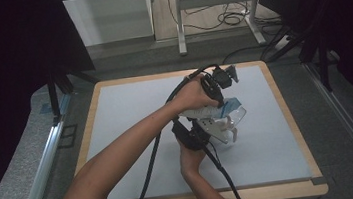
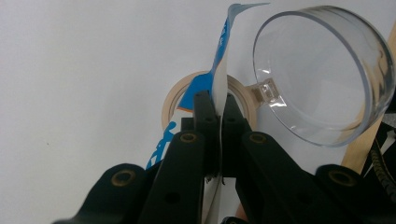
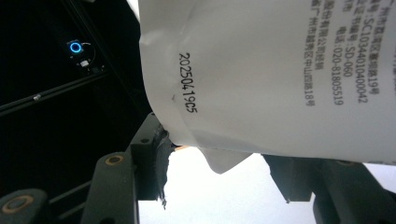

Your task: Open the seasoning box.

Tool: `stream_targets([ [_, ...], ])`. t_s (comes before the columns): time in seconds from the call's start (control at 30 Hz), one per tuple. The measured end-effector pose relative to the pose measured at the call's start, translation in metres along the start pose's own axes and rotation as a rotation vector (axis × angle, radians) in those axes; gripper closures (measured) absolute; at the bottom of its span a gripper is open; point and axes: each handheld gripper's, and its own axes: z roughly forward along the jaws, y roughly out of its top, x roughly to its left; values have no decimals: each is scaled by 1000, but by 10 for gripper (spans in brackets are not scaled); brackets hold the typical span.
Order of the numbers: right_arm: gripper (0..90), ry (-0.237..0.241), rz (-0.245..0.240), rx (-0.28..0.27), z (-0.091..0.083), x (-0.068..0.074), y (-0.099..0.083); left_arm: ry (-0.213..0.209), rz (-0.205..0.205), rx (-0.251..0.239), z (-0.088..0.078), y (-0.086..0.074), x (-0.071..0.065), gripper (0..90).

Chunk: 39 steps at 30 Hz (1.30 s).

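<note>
Pouch [image 2: 219,70] held above table [image 1: 131,114] beside clear cup [image 2: 322,74] | L gripper [image 2: 217,105] jaws clenched on top edge | R gripper [image 3: 219,154] jaws grasping pouch lower body | judged light, soft, slippery film; best gripped at seams.

The white pouch [image 1: 209,111] with blue print is held above the grey mat, lying roughly level over the clear plastic cup [image 1: 231,122]. In the left gripper view its thin sealed edge [image 2: 219,79] stands upright between the jaws, its blue-tipped corner beside the cup [image 2: 322,74]. The cup is transparent, round and tilted, its wide mouth turned sideways. In the right gripper view the pouch's white back [image 3: 261,79] carries a printed date code and small black text.
</note>
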Motion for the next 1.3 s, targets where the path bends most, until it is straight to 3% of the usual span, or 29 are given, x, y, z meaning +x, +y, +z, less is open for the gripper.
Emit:
stream_targets([
  [1.3,452,-18,-12,-5,3,-1,-5,4,-2,13,6,-1,0,900],
])
